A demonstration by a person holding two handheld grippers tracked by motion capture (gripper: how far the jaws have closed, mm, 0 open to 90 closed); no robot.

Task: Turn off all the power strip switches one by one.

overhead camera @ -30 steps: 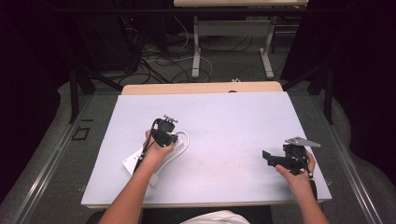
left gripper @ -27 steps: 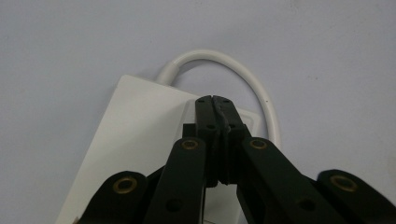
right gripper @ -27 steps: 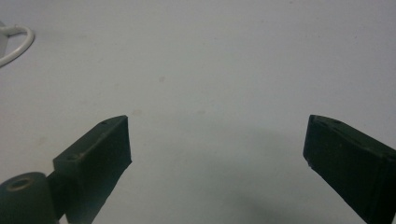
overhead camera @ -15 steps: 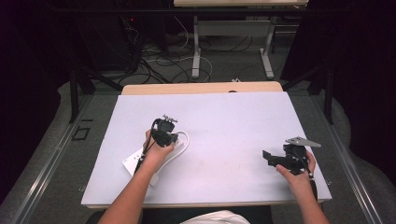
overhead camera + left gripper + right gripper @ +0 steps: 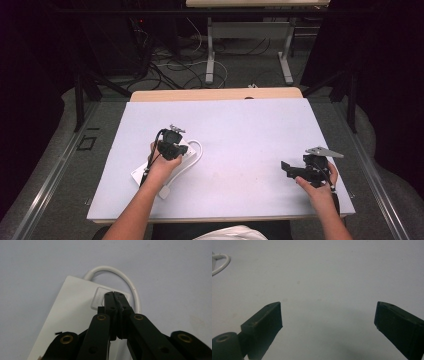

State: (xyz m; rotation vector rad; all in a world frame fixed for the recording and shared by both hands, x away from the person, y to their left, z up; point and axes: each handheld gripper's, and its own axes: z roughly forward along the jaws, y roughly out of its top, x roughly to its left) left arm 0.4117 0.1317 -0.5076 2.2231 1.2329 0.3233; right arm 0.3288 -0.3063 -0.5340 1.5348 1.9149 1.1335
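Left gripper [image 5: 115, 293], jaws pressed together, tips over power strip [image 5: 72, 315] switch end; right gripper [image 5: 328, 315] spread, well apart.

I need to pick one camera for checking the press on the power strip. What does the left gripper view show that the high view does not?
The left gripper view alone shows the left gripper shut, its tips over the raised switch at the cord end of the power strip.

The high view alone shows the right gripper apart near the table's right edge, plus both hands.

Both show the strip and its looping white cord.
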